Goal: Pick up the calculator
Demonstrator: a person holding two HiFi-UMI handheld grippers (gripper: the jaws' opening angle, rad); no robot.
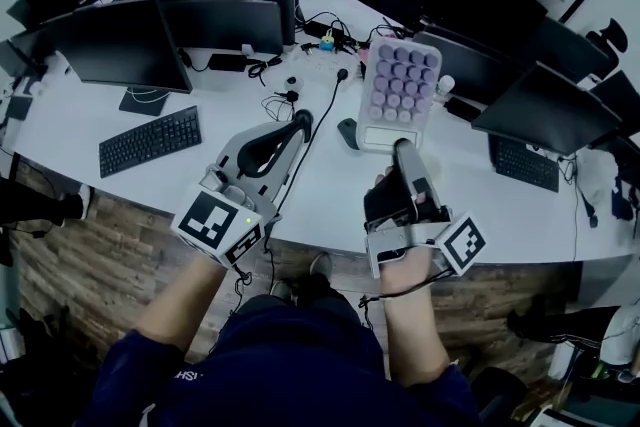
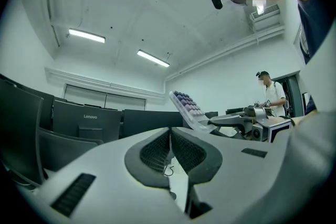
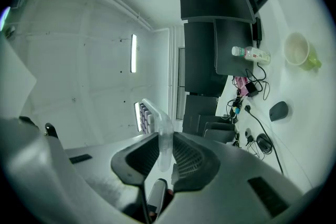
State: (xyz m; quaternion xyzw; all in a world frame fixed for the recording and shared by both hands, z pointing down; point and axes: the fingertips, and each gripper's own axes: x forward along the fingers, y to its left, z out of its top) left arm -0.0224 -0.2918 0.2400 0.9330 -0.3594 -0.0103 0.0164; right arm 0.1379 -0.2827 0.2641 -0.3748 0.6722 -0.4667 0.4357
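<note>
Over on the left of the long white desk (image 1: 330,200) a black keyboard (image 1: 150,141) lies untouched in front of the dark monitors. Next along, the left gripper (image 1: 300,125) hangs level above the desk edge, its jaws brought together with nothing between them, so it looks to have no part in this job. A computer mouse (image 1: 347,133) sits on the desk just past it. Then comes the calculator (image 1: 400,95), pale with rows of purple keys: the right gripper (image 1: 403,147) has its jaws closed narrowly on the calculator's near edge, the clear rim pinched between the ribbed pads (image 3: 185,153). It tilts up and seems to be off the desktop, so I'd judge the pick-up essentially done; all that is left is keeping it steady
</note>
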